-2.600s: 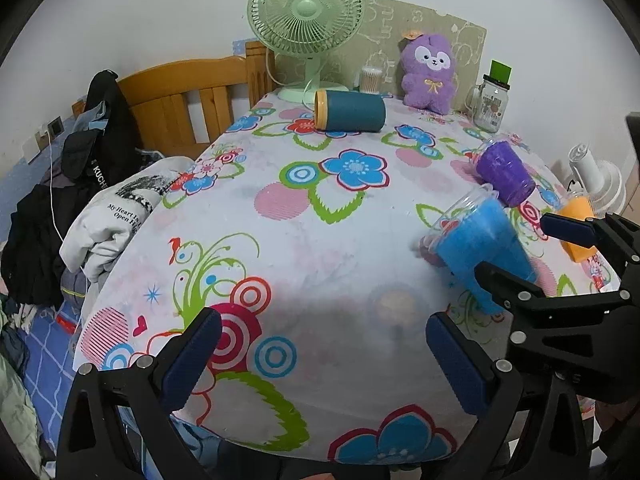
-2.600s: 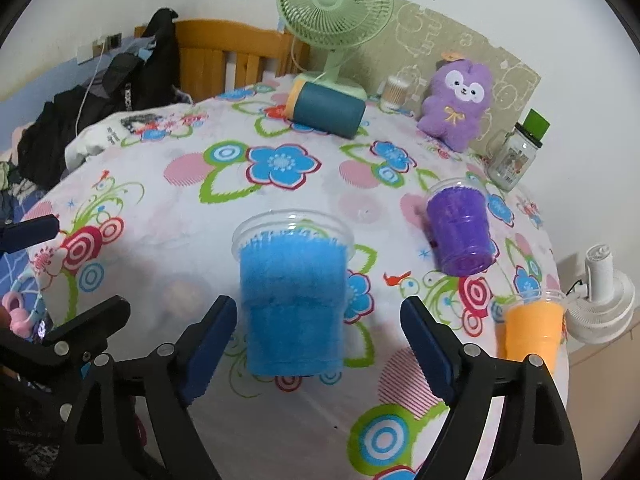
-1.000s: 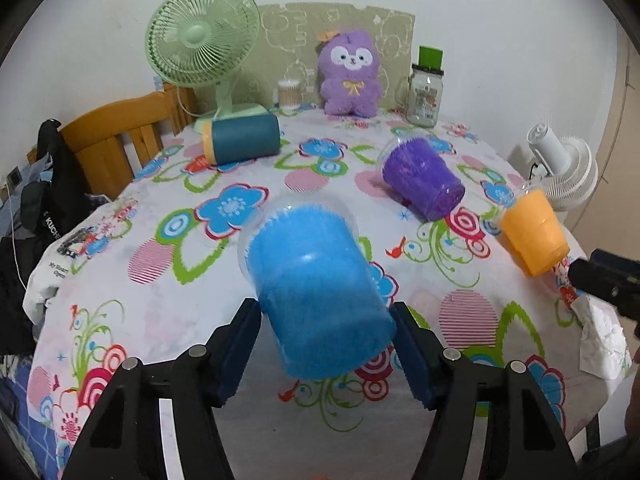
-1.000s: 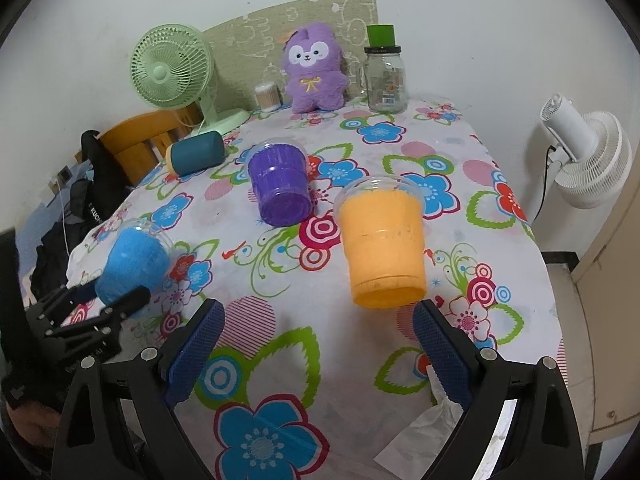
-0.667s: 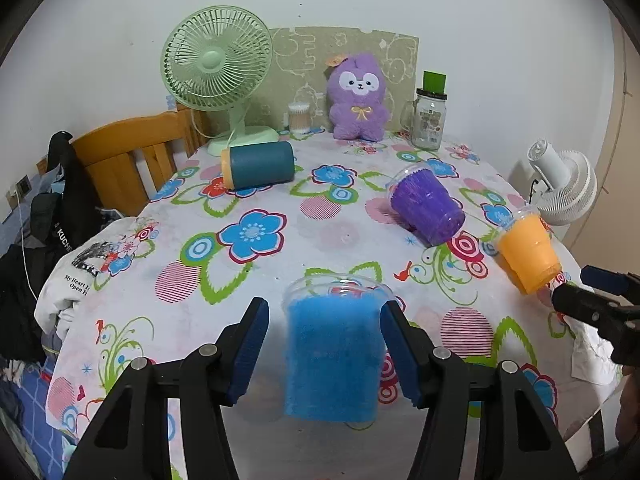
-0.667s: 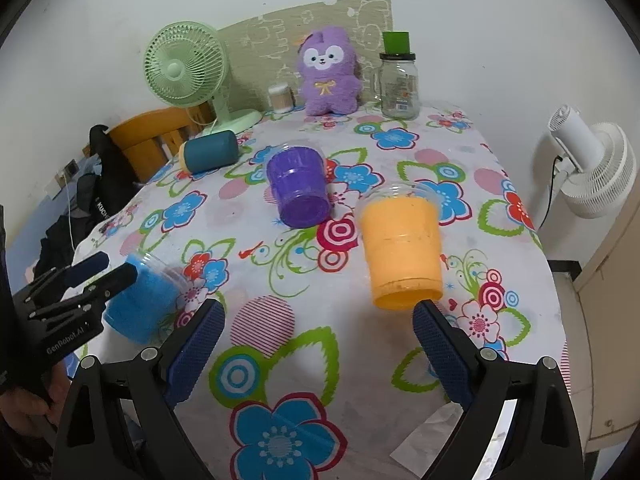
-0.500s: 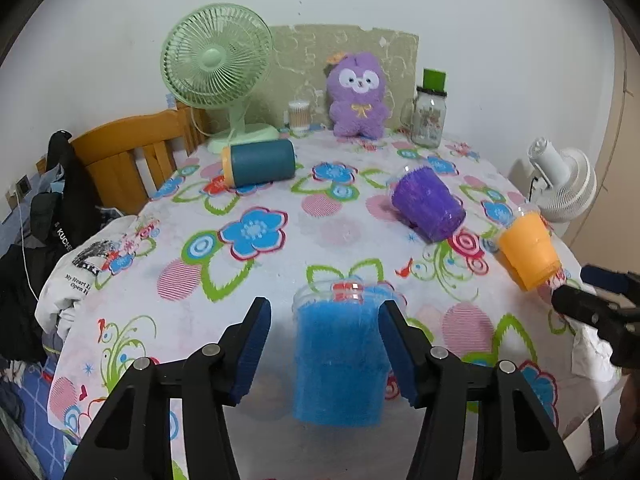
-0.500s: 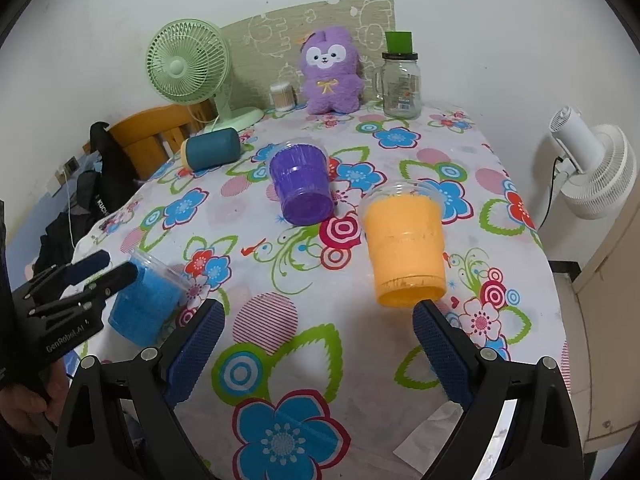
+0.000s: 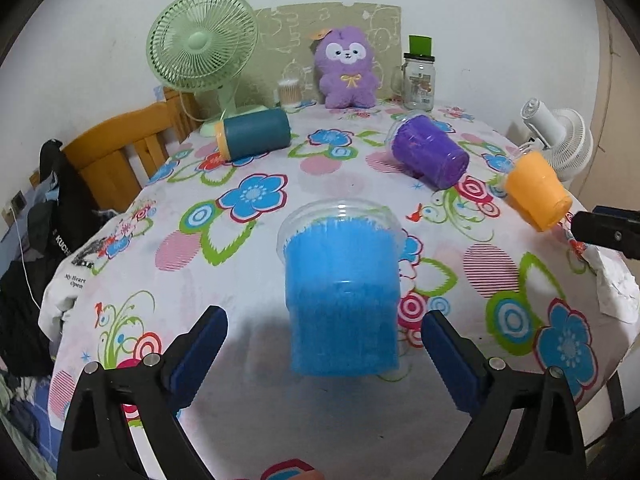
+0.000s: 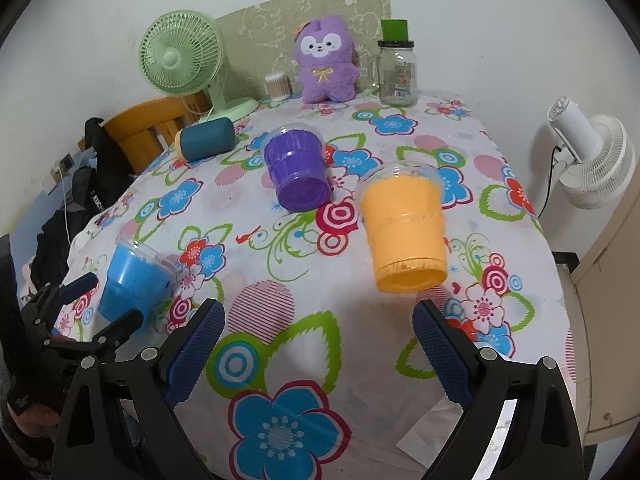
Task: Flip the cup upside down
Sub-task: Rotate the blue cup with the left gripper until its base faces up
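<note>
A blue cup (image 9: 343, 288) with a clear domed lid stands upright on the flowered tablecloth, just ahead of my left gripper (image 9: 324, 344), which is open with its jaws wide apart on either side, not touching it. The cup also shows in the right wrist view (image 10: 134, 276), with the left gripper (image 10: 104, 308) around its base. My right gripper (image 10: 318, 338) is open and empty, just short of an orange cup (image 10: 404, 236) that stands upright. A purple cup (image 10: 298, 174) stands beyond it.
A teal tumbler (image 9: 254, 132) lies on its side at the back left, near a green fan (image 9: 202, 46). A purple plush (image 9: 348, 68), a glass jar (image 9: 418, 80) and a small container stand at the back. A white fan (image 10: 588, 160) is off the table's right edge. A wooden chair with clothes stands left.
My left gripper has let go of the blue cup and opened wide; the cup now stands on the table. The right gripper has hardly moved.
</note>
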Tool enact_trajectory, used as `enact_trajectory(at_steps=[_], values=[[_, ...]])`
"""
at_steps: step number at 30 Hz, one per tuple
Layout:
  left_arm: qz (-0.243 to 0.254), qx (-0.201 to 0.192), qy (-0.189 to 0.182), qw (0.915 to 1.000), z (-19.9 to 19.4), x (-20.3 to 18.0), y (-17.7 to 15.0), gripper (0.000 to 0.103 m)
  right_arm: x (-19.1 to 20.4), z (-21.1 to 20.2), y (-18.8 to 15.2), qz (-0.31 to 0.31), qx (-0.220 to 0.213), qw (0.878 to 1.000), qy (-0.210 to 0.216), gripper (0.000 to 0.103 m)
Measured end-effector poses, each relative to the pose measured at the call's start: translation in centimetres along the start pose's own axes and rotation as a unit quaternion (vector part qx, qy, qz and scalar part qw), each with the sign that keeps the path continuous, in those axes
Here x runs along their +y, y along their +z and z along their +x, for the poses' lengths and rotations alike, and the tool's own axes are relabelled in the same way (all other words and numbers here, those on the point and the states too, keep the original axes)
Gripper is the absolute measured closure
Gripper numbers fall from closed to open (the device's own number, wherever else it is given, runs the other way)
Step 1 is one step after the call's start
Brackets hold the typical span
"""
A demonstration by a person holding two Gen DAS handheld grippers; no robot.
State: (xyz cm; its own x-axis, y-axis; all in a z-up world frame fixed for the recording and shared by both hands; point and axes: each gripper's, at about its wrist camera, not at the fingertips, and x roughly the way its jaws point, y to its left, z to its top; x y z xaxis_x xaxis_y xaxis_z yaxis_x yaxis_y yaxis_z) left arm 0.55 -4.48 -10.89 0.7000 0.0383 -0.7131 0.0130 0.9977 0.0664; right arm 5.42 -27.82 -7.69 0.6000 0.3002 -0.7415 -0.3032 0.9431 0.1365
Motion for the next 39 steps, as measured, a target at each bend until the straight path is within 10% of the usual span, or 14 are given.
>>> enact_trajectory(at_steps=[9, 39], values=[[-0.003, 0.035, -0.021, 0.9991, 1.9, 0.6, -0.6, 0.048, 1.0, 0.5, 0.3, -0.011, 0.006, 1.0, -0.003, 0.007], [0.018, 0.007, -0.033, 0.9993, -3.6, 1.1, 2.8, 0.047, 2.4, 0.3, 0.3, -0.023, 0.001, 1.0, 0.015, 0.007]])
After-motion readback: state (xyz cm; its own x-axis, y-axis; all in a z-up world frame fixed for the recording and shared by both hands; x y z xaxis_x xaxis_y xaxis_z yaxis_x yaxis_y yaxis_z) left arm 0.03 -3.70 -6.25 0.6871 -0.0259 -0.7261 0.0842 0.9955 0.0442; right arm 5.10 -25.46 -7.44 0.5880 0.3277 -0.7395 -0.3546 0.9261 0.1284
